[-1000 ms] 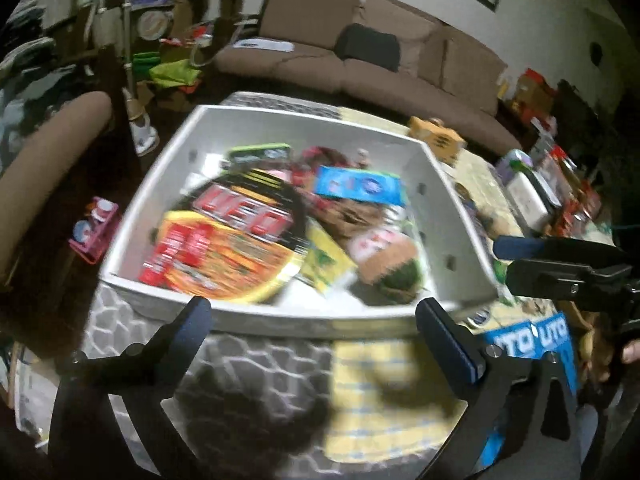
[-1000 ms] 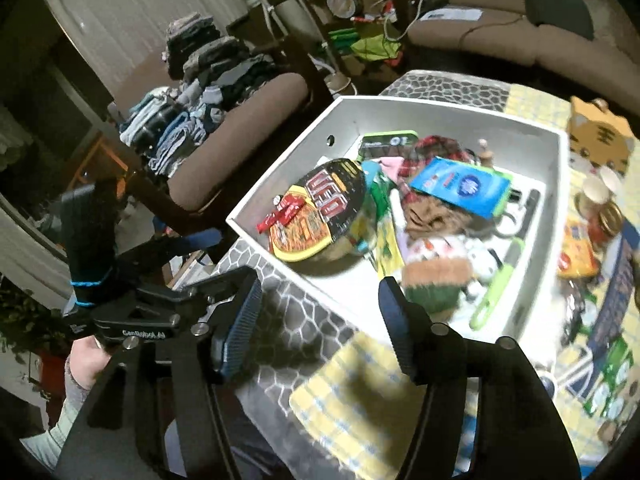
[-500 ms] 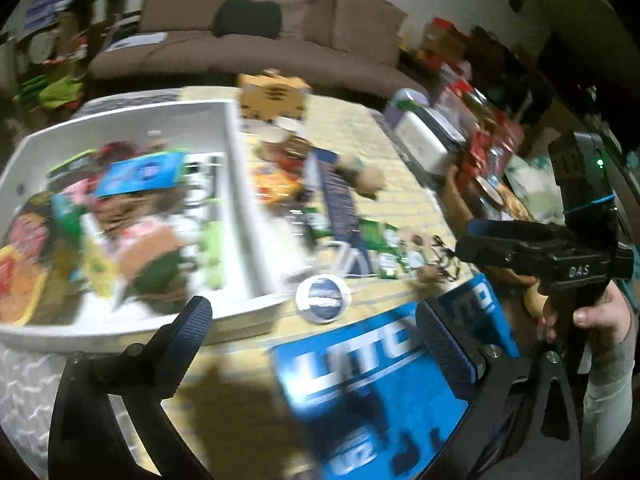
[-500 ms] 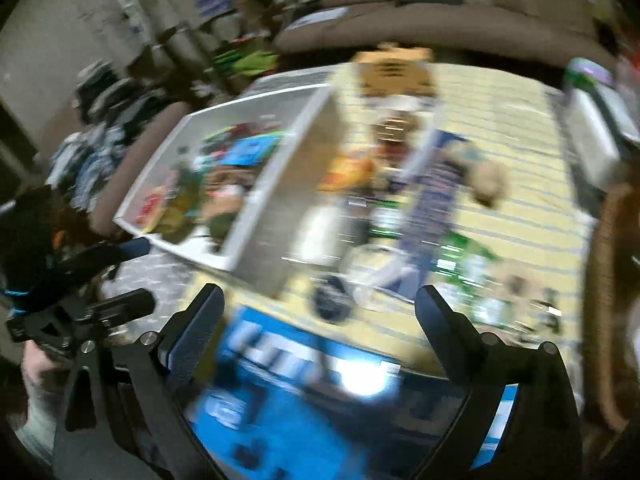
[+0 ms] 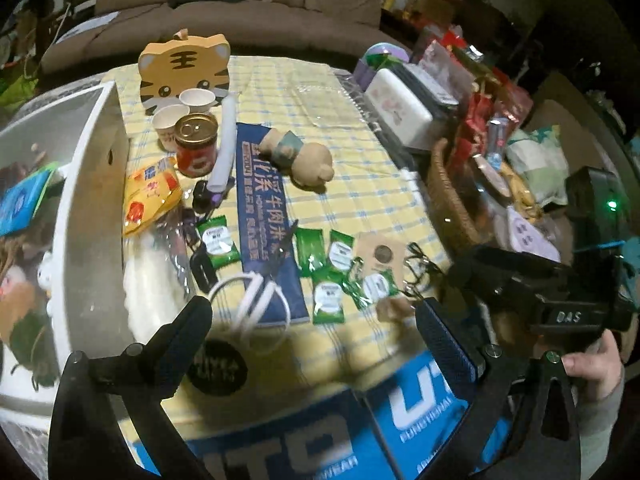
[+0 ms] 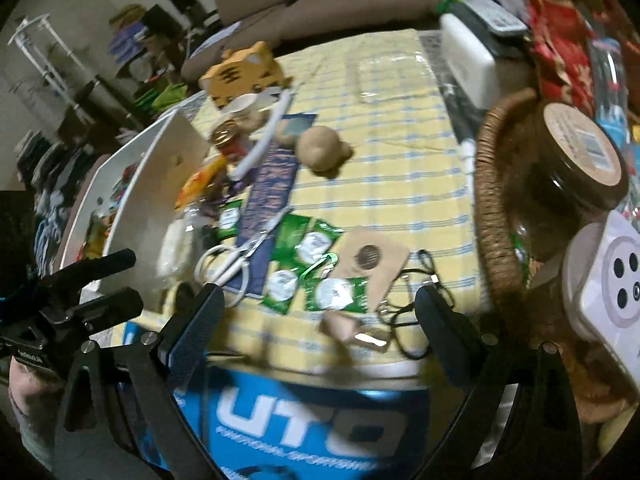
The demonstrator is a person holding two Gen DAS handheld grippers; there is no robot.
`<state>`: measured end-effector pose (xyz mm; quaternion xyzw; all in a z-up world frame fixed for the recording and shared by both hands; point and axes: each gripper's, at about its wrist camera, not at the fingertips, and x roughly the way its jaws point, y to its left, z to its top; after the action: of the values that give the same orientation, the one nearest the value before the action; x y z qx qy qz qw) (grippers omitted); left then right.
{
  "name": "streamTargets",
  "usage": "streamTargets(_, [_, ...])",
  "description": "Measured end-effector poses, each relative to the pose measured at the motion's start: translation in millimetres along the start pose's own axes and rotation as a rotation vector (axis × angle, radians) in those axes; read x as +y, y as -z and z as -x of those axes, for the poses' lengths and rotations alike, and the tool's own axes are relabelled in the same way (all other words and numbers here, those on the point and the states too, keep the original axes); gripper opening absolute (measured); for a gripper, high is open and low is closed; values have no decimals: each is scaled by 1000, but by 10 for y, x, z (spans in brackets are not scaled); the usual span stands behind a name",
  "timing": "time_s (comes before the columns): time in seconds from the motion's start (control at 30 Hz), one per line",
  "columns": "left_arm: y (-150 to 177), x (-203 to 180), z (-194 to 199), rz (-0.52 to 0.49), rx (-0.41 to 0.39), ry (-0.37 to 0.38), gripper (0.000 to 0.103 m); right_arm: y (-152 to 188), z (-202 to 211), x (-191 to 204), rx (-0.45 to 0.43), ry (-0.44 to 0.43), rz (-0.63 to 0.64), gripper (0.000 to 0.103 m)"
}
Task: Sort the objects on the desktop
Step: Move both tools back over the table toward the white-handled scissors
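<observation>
At the far left of the worktop [image 5: 360, 92] stood the white bin [image 5: 86, 208], already crowded with sorted goods, its near wall shielding them from the loose clutter beside it. Just right of it lay what seemed still unsorted: a red can [image 5: 197, 145], an orange snack packet [image 5: 150, 196], white scissors [image 5: 256, 300] resting on a long dark-blue noodle pack [image 5: 264, 216], then green sachets [image 5: 328, 264] scattered flat, a plush bear [image 5: 304, 156] on its side, and a wicker basket [image 5: 448, 196] at the right edge. A blue box [image 6: 320, 428] lay nearest, under both tools.

The left gripper [image 5: 312, 332] had its jaws wide apart, nothing between them, hovering above the scissors and sachets. The right gripper [image 6: 320, 320] likewise stood spread and empty over the same patch, probably so either could descend on a small flat item.

A second before, both cameras looked into the bin; since then both hands had swung rightward to the loose things, and the right jaws, then narrower, had widened.
</observation>
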<state>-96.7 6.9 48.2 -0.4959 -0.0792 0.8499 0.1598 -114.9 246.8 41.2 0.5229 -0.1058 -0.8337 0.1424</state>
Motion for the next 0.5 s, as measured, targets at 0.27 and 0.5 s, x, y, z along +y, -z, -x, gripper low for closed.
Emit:
streamTargets(0.27, [-87,50,-363,11,45,-50,103,-22,-263,-128,30,4,0,85])
streamTargets(0.5, [-93,90,-437,-7,59,-54,103,1,-326,-282,77,76,-10,72])
